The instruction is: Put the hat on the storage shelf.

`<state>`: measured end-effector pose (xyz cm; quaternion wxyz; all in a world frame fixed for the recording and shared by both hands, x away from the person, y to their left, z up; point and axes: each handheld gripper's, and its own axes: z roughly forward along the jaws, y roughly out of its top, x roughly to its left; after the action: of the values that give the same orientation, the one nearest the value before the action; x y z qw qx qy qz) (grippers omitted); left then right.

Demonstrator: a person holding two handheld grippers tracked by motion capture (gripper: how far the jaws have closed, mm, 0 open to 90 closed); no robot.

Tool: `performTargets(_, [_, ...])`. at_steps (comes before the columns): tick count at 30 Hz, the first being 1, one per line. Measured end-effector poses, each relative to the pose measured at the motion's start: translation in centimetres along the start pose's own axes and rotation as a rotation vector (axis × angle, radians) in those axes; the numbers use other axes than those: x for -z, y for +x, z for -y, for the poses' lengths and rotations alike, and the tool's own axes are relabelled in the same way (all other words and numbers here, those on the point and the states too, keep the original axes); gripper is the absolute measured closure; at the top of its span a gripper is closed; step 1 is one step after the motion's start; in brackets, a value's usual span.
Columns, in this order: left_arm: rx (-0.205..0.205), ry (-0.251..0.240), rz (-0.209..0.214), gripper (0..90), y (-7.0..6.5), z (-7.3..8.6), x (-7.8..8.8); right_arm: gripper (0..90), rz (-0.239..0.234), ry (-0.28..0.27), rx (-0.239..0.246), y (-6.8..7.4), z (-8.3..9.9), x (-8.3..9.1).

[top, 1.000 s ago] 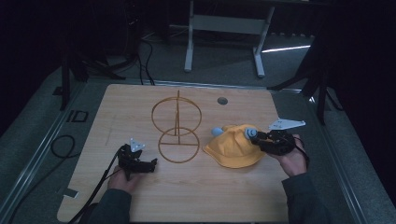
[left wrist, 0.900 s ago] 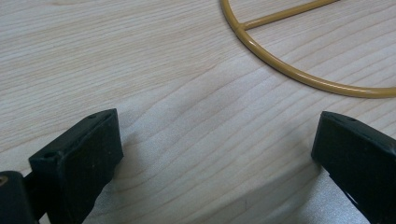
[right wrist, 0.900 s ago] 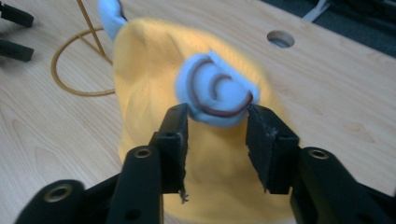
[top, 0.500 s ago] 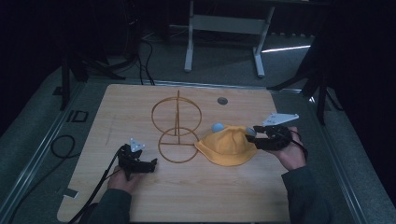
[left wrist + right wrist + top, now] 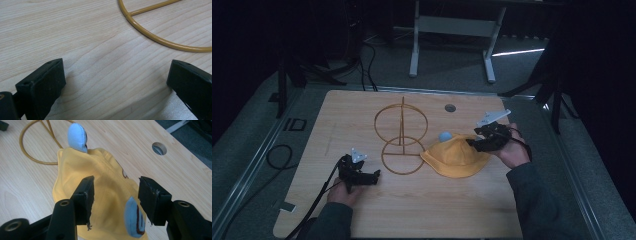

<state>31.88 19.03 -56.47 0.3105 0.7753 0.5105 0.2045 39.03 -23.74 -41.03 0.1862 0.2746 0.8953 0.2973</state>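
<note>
The yellow hat (image 5: pixel 454 156) lay on the table (image 5: pixel 462 210), its brim touching the wire stand (image 5: pixel 402 137), apparently just released: the right gripper (image 5: pixel 116 192) had been opening, jaws spread above it. The left gripper (image 5: pixel 374 175) was rested aside, jaws spread, empty.

A wooden table (image 5: pixel 422 210) sits in the middle of the high view. A gold wire stand (image 5: pixel 401 145) rests near its middle. A yellow hat (image 5: pixel 455 159) lies just right of it, touching the stand's ring. A small round hole (image 5: pixel 450 107) shows near the top edge.
</note>
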Motion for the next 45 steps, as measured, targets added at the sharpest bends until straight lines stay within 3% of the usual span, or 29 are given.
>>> performTargets(9, [0.0,0.0,0.0,1.9,0.0,0.0,0.0,47.4,-0.051,0.08,0.075,0.0,-1.4,-1.1])
performTargets(13, [0.0,0.0,0.0,1.9,0.0,0.0,0.0,44.0,-0.077,0.11,0.101,0.1,-2.1,-1.6])
performTargets(24, [0.0,0.001,0.0,1.9,0.0,0.0,0.0,43.0,-0.103,0.201,0.115,-0.2,-3.0,-4.0])
performTargets(29, [0.0,0.001,0.0,1.9,0.0,0.0,0.0,50.1,-0.106,0.253,0.144,-0.2,-3.4,-5.0])
performTargets(33, [0.0,0.001,0.0,1.9,0.0,0.0,0.0,69.8,-0.112,0.281,0.155,-0.3,-3.4,-5.3])
performTargets(36, [0.001,0.0,0.0,1.9,0.0,0.0,0.0,79.9,-0.083,0.271,0.166,-0.3,-3.4,-5.1])
performTargets(45, [-0.001,0.001,0.0,1.9,0.0,0.0,0.0,83.1,-0.061,0.24,0.155,-0.5,-3.4,-3.6])
